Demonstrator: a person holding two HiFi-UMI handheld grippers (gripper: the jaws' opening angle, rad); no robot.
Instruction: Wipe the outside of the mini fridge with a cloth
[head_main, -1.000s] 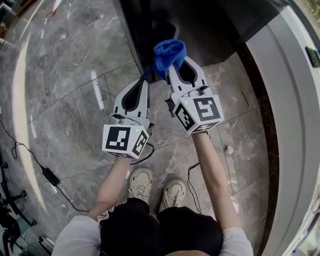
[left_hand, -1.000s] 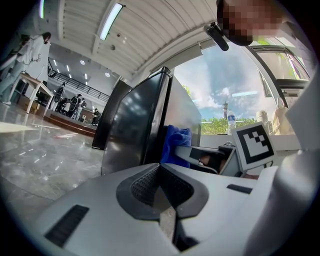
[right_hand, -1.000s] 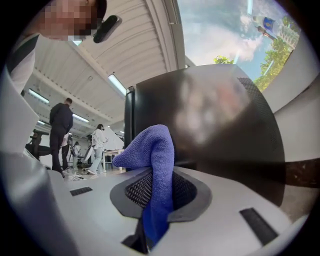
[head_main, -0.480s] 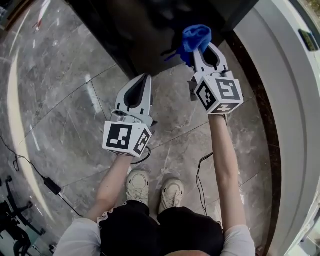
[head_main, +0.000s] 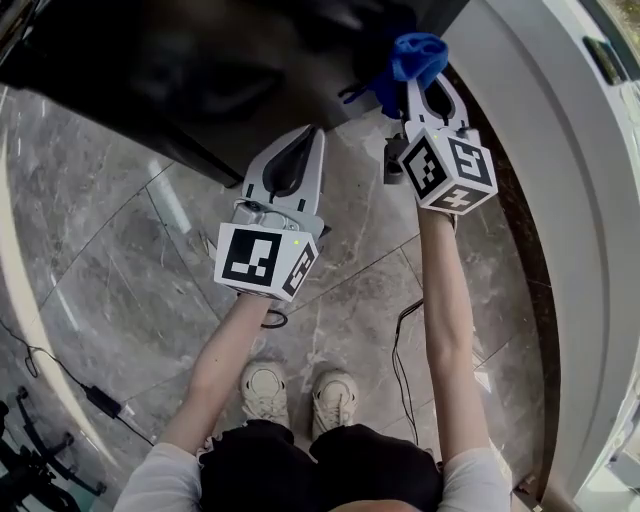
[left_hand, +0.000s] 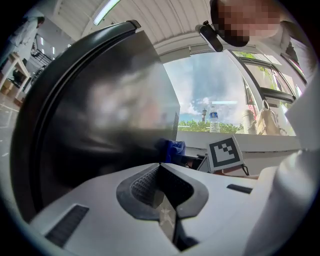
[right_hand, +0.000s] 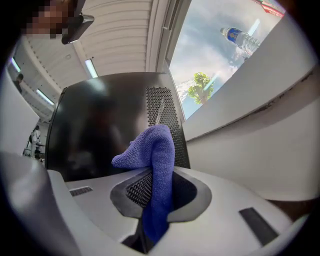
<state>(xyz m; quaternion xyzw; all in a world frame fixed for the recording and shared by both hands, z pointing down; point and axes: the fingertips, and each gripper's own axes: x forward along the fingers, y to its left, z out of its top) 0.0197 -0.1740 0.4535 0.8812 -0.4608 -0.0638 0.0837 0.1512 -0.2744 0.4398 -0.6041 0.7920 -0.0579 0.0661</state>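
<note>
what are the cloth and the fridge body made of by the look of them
The blue cloth: probably microfibre, fine looped knit texture, matte. The mini fridge: dark glossy shell, painted metal or plastic, can't tell which; it mirrors blurry reflections.

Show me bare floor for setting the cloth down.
Widest bare floor: left of the left gripper, between the mini fridge and the power adapter. Smaller patch ahead of the shoes. Crowded: the gap between fridge and white wall, where the right gripper holds the cloth.
</note>
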